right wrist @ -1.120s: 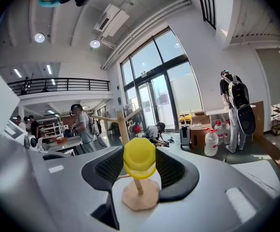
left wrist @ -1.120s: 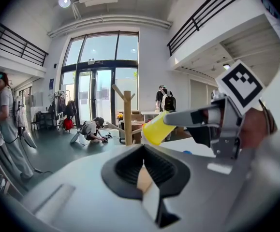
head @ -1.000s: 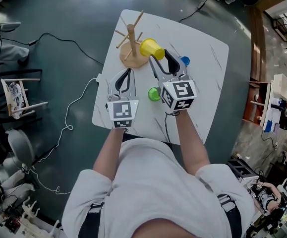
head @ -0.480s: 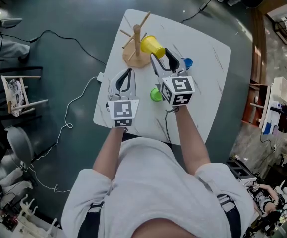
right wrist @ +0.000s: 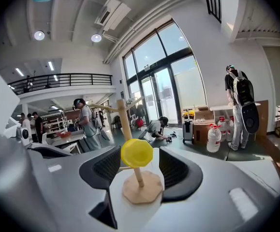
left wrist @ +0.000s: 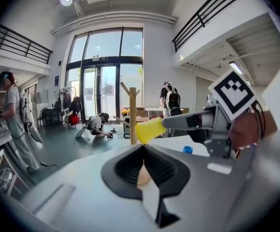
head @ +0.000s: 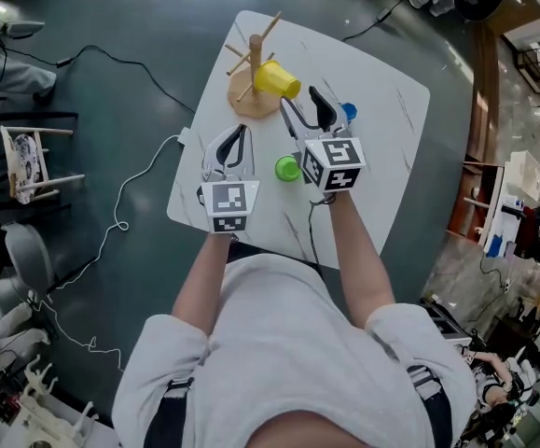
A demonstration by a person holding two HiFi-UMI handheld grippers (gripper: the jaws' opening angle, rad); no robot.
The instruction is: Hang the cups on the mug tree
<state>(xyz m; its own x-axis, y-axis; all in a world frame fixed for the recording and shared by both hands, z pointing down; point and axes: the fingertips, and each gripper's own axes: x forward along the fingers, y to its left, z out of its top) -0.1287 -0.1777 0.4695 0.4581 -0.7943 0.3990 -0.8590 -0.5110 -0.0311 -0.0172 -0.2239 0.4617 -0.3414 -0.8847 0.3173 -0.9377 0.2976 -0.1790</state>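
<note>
Three cups are in view, one of each colour. The yellow cup (head: 277,79) hangs on a peg of the single mug tree (head: 254,59), while the green cup (head: 287,168) and the blue cup (head: 348,112) sit on the tabletop (head: 381,119). There are two grippers. The left gripper (head: 236,136) is clenched and empty. The right gripper (head: 300,106) has just been opening its jaws, which stand wide behind the yellow cup, pads off it.

In the head view the small blue plastic cup (head: 348,111) is half hidden behind the right claw (head: 303,108); in the left gripper view only its top clears the left claw (left wrist: 143,149). In the right gripper view the yellow plastic cup (right wrist: 137,152) covers the middle of the wooden mug tree (right wrist: 124,115)
</note>
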